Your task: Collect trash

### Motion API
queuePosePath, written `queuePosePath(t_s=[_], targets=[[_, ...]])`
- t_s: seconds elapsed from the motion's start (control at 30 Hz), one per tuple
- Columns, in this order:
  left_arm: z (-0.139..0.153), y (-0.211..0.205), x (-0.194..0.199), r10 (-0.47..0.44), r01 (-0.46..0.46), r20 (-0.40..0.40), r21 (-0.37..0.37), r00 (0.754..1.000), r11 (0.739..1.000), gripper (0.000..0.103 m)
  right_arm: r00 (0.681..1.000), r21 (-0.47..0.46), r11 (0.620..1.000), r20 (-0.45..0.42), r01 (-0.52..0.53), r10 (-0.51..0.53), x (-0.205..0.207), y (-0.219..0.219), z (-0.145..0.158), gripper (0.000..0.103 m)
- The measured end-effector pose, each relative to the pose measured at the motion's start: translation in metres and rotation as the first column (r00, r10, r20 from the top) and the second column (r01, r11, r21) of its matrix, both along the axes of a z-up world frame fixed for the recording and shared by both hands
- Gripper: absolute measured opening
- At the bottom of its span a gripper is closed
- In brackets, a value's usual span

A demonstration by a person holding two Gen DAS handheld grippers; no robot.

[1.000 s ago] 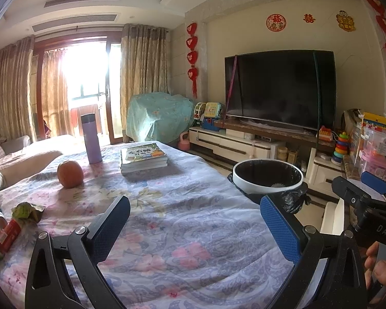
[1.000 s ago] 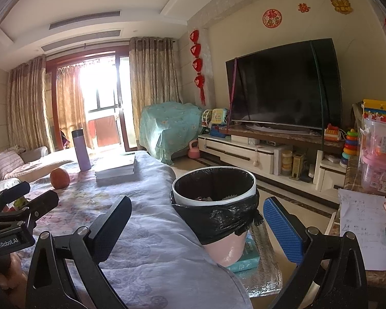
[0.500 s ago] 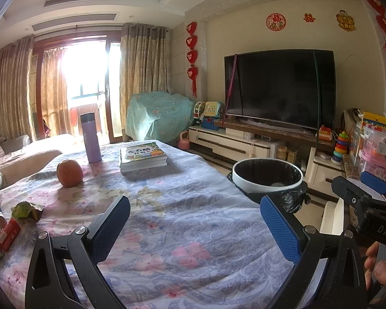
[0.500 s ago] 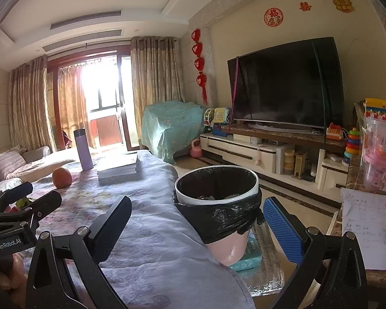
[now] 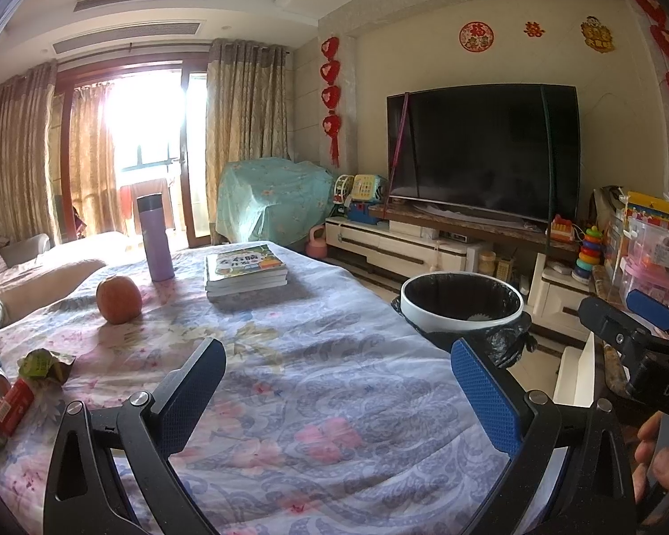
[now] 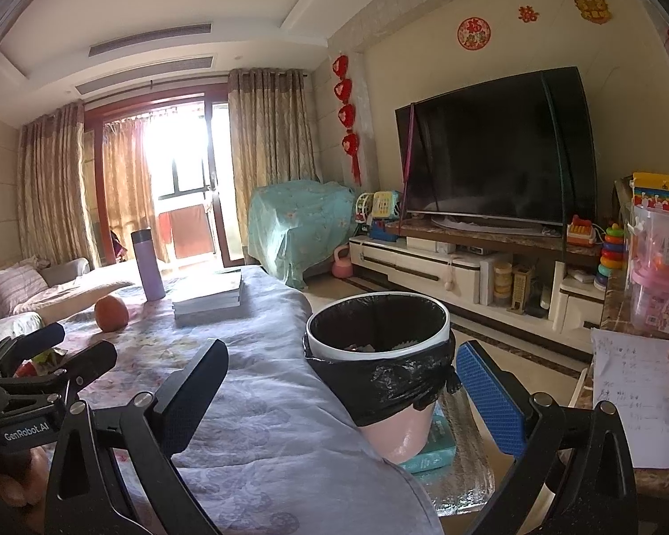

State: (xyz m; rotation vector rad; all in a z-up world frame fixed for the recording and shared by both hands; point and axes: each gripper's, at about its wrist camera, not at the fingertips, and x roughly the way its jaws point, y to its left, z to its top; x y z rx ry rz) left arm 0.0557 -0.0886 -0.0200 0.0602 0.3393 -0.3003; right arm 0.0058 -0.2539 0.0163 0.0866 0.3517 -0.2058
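A pink trash bin with a black liner stands by the right edge of a table with a floral cloth; it also shows in the left wrist view, and some trash lies inside. Crumpled wrappers, green and red, lie at the table's left edge. My left gripper is open and empty above the cloth. My right gripper is open and empty, just before the bin. Each gripper shows in the other's view, the right and the left.
An orange fruit, a purple flask and a stack of books stand on the far half of the table. A TV on a low cabinet lines the right wall. A side table with papers is on the right.
The right gripper has drifted slightly, the bin sitting a little further right in its view. The left view is almost unchanged.
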Motion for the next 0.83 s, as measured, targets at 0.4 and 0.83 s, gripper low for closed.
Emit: queuePosePath(t_s=[0.4,0.83], targets=[[-0.0033,-0.0012,0.0016,-0.003,0.003,-0.008,0.001,1.0,1.0,0.102,1.0,0.007,1.0,-0.004,-0.005,0.005,0.0004,0.002,0.001,0.103],[-0.0057,0.0005,0.006,-0.009,0.009,-0.021,0.0,1.0,1.0,0.102,1.0,0.036,0.999,-0.006,-0.017,0.017,0.0042,0.0025,0.0004,0.103]])
